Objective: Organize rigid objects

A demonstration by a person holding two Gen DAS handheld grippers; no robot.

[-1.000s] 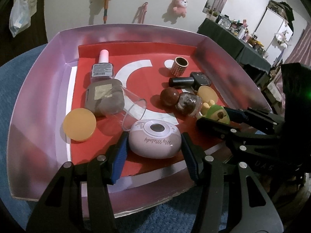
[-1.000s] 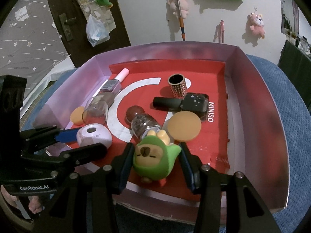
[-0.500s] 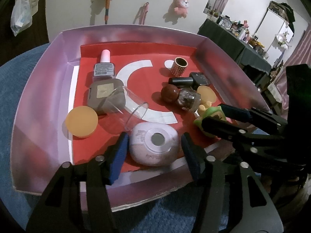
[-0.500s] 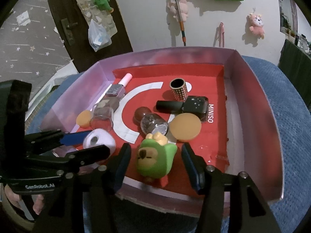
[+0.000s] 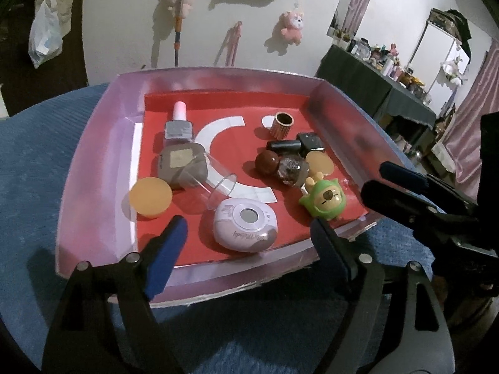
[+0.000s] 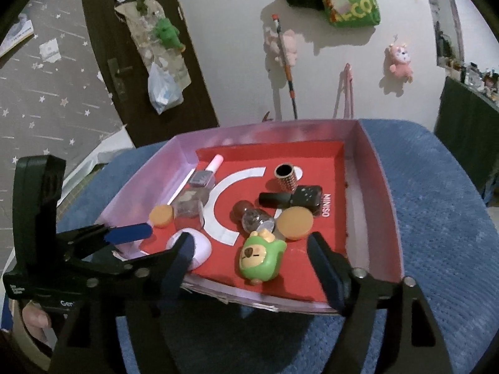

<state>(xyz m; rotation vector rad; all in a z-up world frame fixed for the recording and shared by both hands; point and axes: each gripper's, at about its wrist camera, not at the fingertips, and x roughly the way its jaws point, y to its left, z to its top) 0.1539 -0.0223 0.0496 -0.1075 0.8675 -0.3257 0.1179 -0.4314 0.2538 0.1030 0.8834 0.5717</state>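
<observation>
A lilac box with a red floor (image 5: 93,162) holds the items. A lilac round device (image 5: 246,224) lies near its front wall, ahead of my left gripper (image 5: 246,232). The left jaws are opening and the pads stand clear of the device on both sides. A green capybara toy (image 6: 260,257) lies on the red floor in front of my right gripper (image 6: 251,246), whose jaws are also opening without touching it. The toy (image 5: 324,199) also shows in the left wrist view, beside the right gripper's fingers (image 5: 402,176). The left gripper's blue pad (image 6: 129,233) shows in the right wrist view.
Also in the box are a pink-capped polish bottle (image 5: 179,124), a brown case (image 5: 182,168), a clear cup (image 5: 220,184), two orange discs (image 5: 151,198) (image 5: 318,162), a brown-capped glitter bottle (image 5: 280,165), a black bottle (image 5: 296,145) and a studded cylinder (image 5: 282,124). Blue fabric (image 5: 37,171) surrounds the box.
Both grippers have opened wide and drawn back and up from the box. The lilac device and the green toy, held before, now lie free on the red floor.
</observation>
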